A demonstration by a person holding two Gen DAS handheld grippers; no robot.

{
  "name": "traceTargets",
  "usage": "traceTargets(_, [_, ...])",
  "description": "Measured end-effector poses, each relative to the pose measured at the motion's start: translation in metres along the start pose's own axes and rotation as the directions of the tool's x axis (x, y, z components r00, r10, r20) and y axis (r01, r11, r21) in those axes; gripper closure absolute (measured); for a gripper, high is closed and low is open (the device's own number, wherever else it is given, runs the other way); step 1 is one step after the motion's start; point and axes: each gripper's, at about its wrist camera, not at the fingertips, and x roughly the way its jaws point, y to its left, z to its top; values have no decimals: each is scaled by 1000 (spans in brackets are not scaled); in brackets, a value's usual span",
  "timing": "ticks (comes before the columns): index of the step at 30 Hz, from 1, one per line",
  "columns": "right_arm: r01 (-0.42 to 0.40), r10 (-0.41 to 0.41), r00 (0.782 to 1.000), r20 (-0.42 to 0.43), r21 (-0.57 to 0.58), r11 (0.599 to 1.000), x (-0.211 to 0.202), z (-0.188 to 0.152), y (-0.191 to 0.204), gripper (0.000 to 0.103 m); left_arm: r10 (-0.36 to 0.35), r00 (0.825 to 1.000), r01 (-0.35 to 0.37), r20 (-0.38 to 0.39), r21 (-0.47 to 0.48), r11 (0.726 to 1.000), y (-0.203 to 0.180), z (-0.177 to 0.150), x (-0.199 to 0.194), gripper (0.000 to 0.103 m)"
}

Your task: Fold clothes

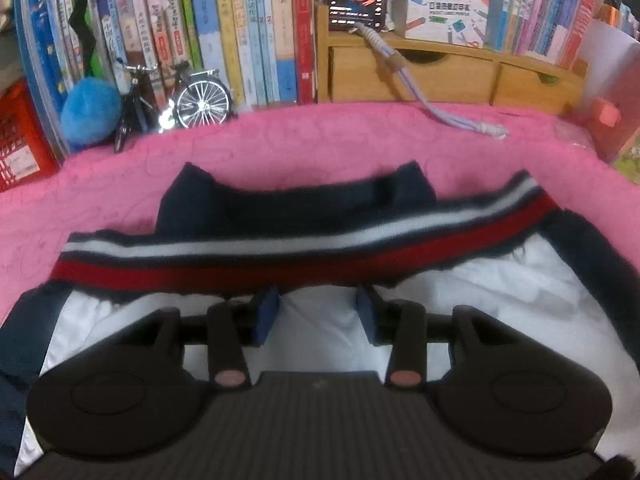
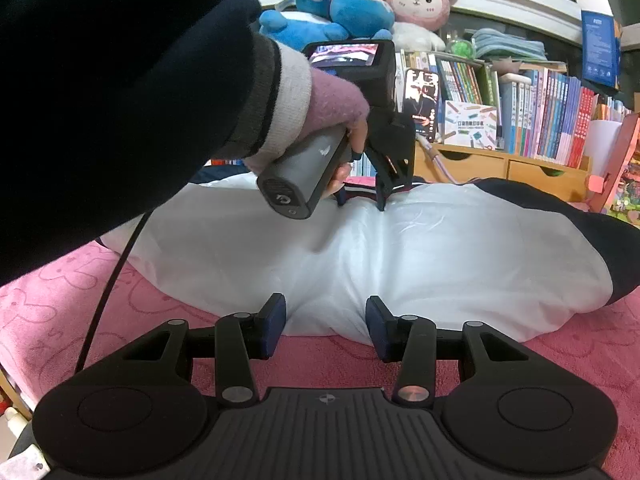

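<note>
STATUS, fold op. Garment: padded jacket [image 2: 420, 248], white body w/ navy sleeves, lying flat across the pink blanket [image 2: 560, 364]. Ribbed band [image 1: 304, 256] (navy/white/red stripes) sits at the far edge in the left wrist view; a navy part of the garment shows beyond it, which part cannot be told.

L gripper [image 1: 318, 306]: jaws apart, nothing between the pads; fingertips down at the white fabric just short of the striped band. Right wrist view shows the same unit [image 2: 362, 198] w/ tips touching or nearly touching the fabric at the far edge; actual contact cannot be confirmed.

R gripper [image 2: 326, 320]: jaws apart, no grip. Positioned at the near edge of the white body, pads either side of a bulge in the fabric.

PROGRESS (est.): the garment reads as a compact bundle w/ navy sleeve parts at the sides, so some side folds are prob. done. Not confirmable from these views. Final fold (band end over to near end, or reverse) is not yet done; both grippers appear staged at opposite edges for it.

Background: bookshelf [image 1: 240, 32], wooden drawer unit [image 1: 440, 76]. Not involved.
</note>
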Motion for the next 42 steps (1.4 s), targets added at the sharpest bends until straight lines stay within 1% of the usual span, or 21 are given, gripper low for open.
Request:
traceTargets(2, [0, 0, 1000, 3, 0, 1000, 0, 0, 0, 58, -2, 1000, 2, 9, -6, 1000, 2, 0, -4, 61])
traceTargets(4, [-20, 20, 1000, 7, 13, 1000, 0, 0, -4, 56, 0, 1000, 1, 25, -19, 1000, 3, 2, -11, 62])
traceTargets(6, [-41, 41, 999, 12, 26, 999, 1, 1, -9, 54, -5, 996, 7, 85, -18, 1000, 4, -1, -30, 63])
traceTargets(8, [-84, 81, 996, 40, 85, 993, -5, 1, -21, 51, -45, 989, 45, 142, 1, 999, 3, -8, -55, 63])
traceTargets(10, [-90, 79, 993, 92, 116, 989, -15, 3, -34, 48, -80, 979, 78, 190, 23, 997, 3, -24, -82, 63])
traceTargets(12, [-77, 58, 988, 143, 132, 988, -25, 7, -47, 44, -100, 966, 94, 240, 33, 995, 4, -46, -108, 62])
traceTargets(14, [-38, 7, 983, 181, 172, 984, -34, 11, -65, 42, -99, 954, 95, 281, 30, 995, 2, -71, -129, 62])
traceTargets(16, [14, -59, 980, 190, 229, 973, -40, 12, -84, 41, -81, 947, 81, 310, 12, 997, -3, -101, -144, 62])
traceTargets(18, [68, -121, 978, 171, 285, 956, -41, 14, -101, 40, -58, 941, 67, 332, -14, 998, -9, -131, -155, 62])
traceTargets(20, [133, -188, 973, 135, 339, 931, -39, 14, -119, 40, -55, 940, 74, 338, -46, 996, -17, -156, -159, 62])
traceTargets(23, [198, -250, 964, 87, 387, 900, -35, 12, -139, 40, -57, 945, 73, 321, -37, 997, -30, -172, -158, 62])
traceTargets(26, [209, -258, 964, 57, 434, 876, -37, 5, -151, 40, -55, 954, 63, 294, -20, 998, -37, -176, -151, 62])
traceTargets(28, [211, -261, 964, 46, 463, 861, -37, 0, -160, 38, -39, 958, 47, 284, -21, 999, -40, -179, -147, 61])
traceTargets(31, [241, -291, 956, 35, 472, 848, -39, -3, -166, 38, -4, 956, 9, 292, -17, 1000, -43, -188, -143, 60])
traceTargets(35, [271, -325, 945, 25, 493, 827, -40, -6, -171, 38, 23, 953, -18, 303, -22, 1000, -49, -193, -141, 60])
traceTargets(38, [265, -313, 950, 9, 510, 819, -39, -9, -176, 36, 32, 949, -27, 313, -20, 999, -53, -196, -139, 58])
traceTargets(42, [222, -253, 967, -21, 557, 801, -31, -12, -185, 36, 41, 946, -34, 323, -27, 999, -55, -197, -138, 58])
